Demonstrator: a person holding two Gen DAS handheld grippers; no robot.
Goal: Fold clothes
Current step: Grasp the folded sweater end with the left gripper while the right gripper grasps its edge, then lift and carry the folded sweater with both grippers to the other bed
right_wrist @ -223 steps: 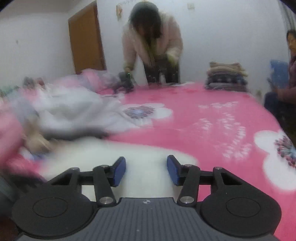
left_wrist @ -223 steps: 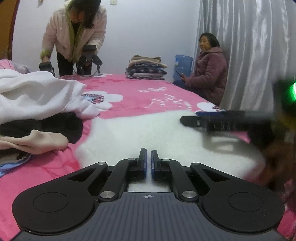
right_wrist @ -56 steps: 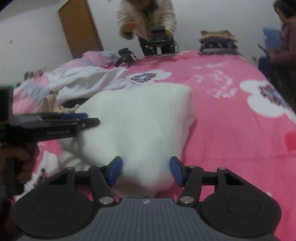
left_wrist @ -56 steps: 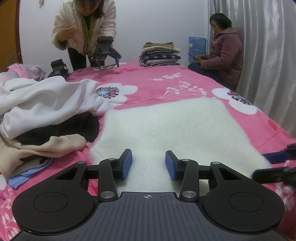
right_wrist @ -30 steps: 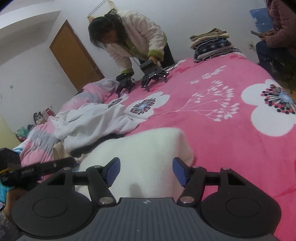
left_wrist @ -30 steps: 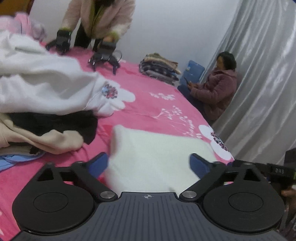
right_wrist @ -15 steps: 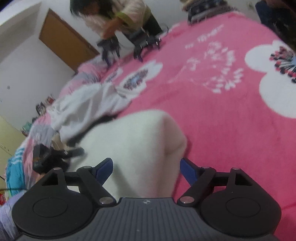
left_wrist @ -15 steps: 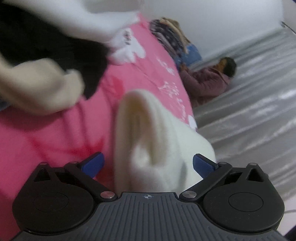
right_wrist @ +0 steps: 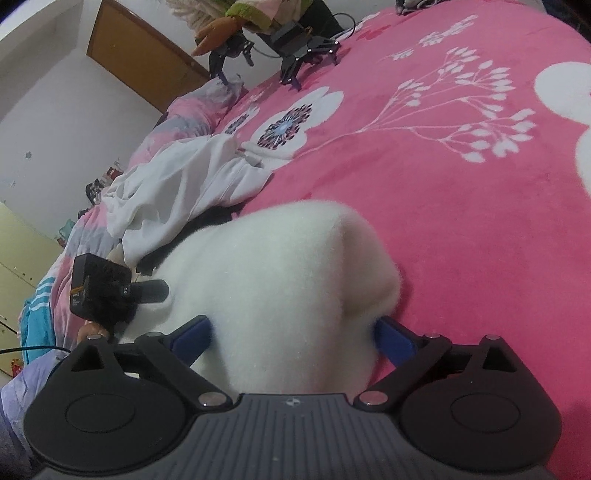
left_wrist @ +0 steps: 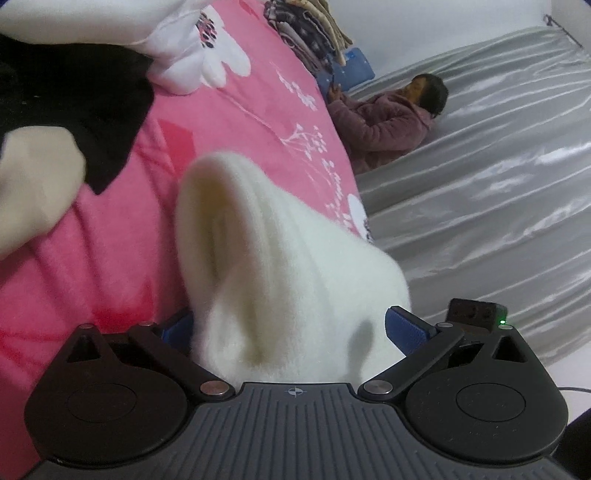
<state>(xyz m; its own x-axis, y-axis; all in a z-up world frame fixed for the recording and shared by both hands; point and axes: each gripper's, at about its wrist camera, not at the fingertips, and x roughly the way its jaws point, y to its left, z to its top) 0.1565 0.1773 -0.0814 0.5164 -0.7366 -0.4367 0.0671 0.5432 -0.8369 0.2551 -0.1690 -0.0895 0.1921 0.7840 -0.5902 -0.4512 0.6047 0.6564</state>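
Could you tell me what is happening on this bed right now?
A person holding a tool in each hand is folding a fluffy white garment on a pink floral blanket. Both tools straddle the bundled fabric: the left tool stands wide open around it, and the right tool is opening, its blue pads at the garment's sides. Unfolded clothes lie heaped beside it, and a folded stack sits at the bed's far end.

one fluffy white garment lies on the bed. beside it, three loose garments. beyond, one folded stack and one seated person.
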